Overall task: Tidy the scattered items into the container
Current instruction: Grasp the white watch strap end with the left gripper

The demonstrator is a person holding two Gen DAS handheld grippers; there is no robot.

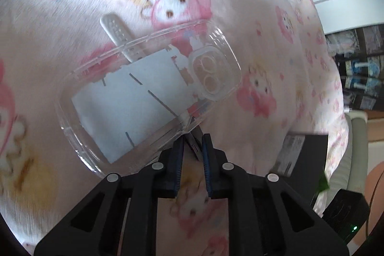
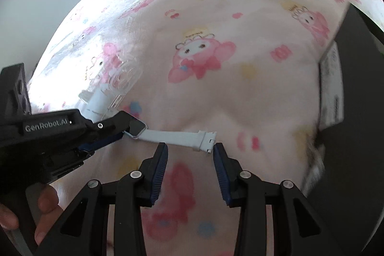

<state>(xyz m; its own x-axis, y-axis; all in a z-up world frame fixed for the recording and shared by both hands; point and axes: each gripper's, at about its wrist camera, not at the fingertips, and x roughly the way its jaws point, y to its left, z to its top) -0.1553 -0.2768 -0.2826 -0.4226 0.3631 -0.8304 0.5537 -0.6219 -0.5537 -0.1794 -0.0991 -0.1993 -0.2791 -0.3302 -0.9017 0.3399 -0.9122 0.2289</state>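
The left gripper [image 1: 192,143] is pinching the edge of a clear plastic phone case [image 1: 148,92] with a pale paper insert, jaws clamped on it, just above the pink cartoon-print fleece blanket [image 1: 264,28] on the bed. Under it a smartwatch with a white rubber strap [image 2: 177,137] is lying flat on the blanket. Over on the right, the right gripper [image 2: 190,155] is sitting jaws apart, right at the strap's buckle end, with a dark box [image 2: 355,88] near the edge.

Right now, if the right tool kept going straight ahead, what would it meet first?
Most likely the white watch strap, lying across just beyond the open right tool; past it only the pink blanket. Depth is uncertain.
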